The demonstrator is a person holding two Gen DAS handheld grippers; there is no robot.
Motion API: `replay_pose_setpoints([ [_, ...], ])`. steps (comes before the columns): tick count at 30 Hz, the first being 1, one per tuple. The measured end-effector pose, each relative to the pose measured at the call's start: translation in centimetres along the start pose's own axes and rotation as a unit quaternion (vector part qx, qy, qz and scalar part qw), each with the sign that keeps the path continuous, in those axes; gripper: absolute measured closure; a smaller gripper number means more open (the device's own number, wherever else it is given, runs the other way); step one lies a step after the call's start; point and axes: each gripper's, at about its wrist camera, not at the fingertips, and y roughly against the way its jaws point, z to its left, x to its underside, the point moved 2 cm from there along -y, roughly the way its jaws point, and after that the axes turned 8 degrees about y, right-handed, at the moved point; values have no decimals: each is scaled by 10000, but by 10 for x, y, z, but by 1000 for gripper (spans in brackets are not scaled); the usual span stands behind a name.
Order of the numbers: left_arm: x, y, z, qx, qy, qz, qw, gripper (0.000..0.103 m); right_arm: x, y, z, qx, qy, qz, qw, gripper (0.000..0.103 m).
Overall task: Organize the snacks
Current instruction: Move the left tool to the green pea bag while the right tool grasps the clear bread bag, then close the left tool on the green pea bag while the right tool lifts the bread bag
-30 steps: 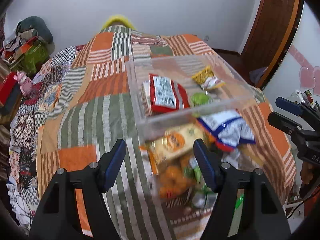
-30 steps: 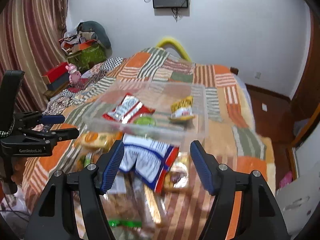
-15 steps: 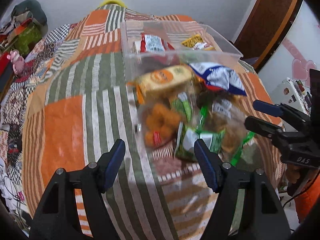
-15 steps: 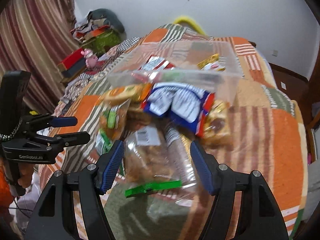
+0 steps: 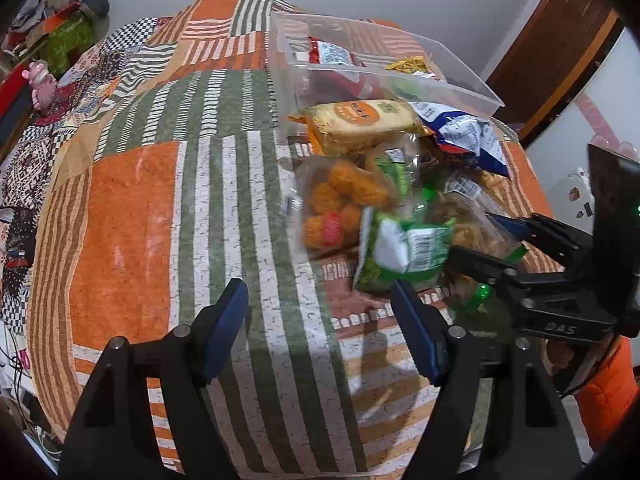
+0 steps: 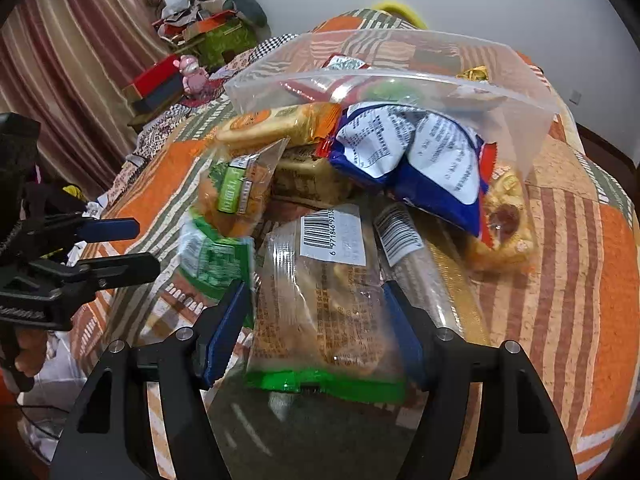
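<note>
A pile of snack packets lies on the patchwork bed in front of a clear plastic bin (image 5: 460, 92) that holds a red packet (image 5: 332, 54) and a yellow one (image 5: 412, 66). My right gripper (image 6: 316, 324) is open, its jaws either side of a clear bag with a green clip (image 6: 324, 304). My left gripper (image 5: 320, 320) is open and empty above the bedspread, just short of a green packet (image 5: 400, 248). Around them lie an orange biscuit pack (image 5: 360, 120), a blue-white bag (image 6: 420, 160) and a bag of orange puffs (image 5: 344, 196).
The bed edge falls away in front of both grippers. A pink toy (image 6: 192, 76) and boxes (image 6: 156, 84) sit at the far left by the curtain. A wooden door (image 5: 560, 48) stands at the right.
Both grippers have come down and forward toward the snack pile. The right jaws now straddle the clear bag with the green clip. Both stay open.
</note>
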Motion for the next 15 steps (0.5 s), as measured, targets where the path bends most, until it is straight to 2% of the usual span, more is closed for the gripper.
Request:
replay_pose_setpoints([
  [3,0,0,-6,55,-63,9,10000,25,1,-5,0,14,-22,91,10000,48],
  [7,1,-3,-16,149,-192,55,9997,24,6,4,-2,-147,-129,-24,9998,56],
  [15,4,-21,-36,413,-198,349,9983,22,21,21,-11,-236,-369,-176,9989,61],
])
